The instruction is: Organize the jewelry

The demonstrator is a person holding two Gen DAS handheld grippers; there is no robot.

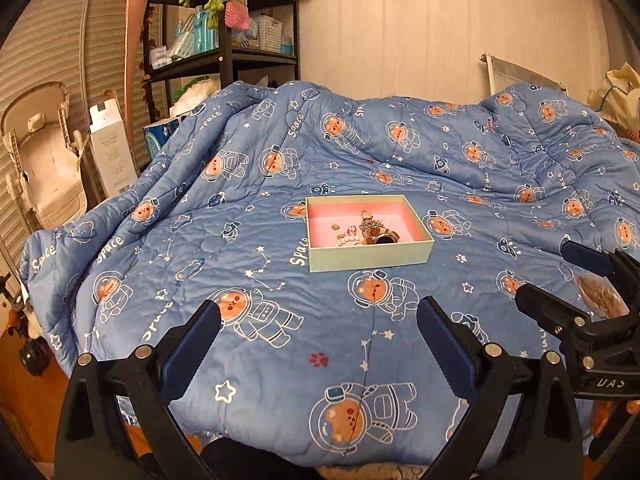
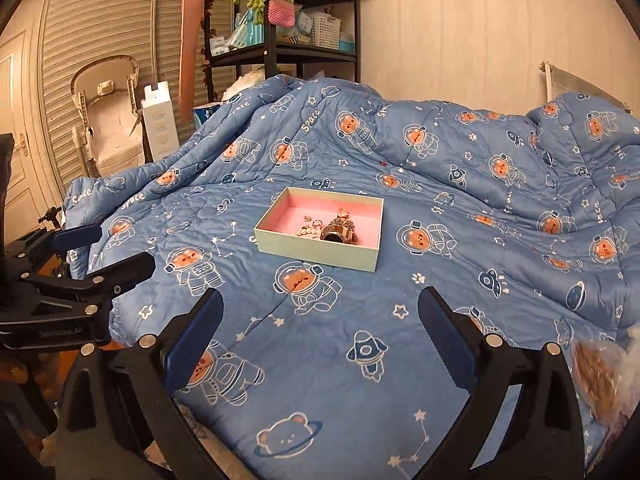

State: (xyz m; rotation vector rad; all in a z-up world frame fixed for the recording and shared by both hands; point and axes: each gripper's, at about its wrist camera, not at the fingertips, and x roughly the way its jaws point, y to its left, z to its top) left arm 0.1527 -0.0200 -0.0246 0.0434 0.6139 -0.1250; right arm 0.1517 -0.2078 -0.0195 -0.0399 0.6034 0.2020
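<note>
A pale green box (image 1: 372, 258) (image 2: 316, 254) with a pink inside lies open on the blue quilt. In it sits a small heap of jewelry (image 1: 366, 229) (image 2: 320, 229): a pearl string, rings, a chain and a metal watch (image 1: 385, 236) (image 2: 340, 236). My left gripper (image 1: 319, 306) (image 2: 106, 251) is open and empty, well short of the box on the near side. My right gripper (image 2: 322, 295) (image 1: 560, 278) hovers beside it to the right, also open with nothing between its fingers. Neither touches the box.
The quilt (image 1: 280, 200) with astronaut bears covers the bed and bunches up at the back. A clear bag with brown contents (image 2: 600, 376) (image 1: 600, 296) lies at the near right. A black shelf (image 1: 224, 40) and a baby seat (image 1: 44, 160) stand at the back left.
</note>
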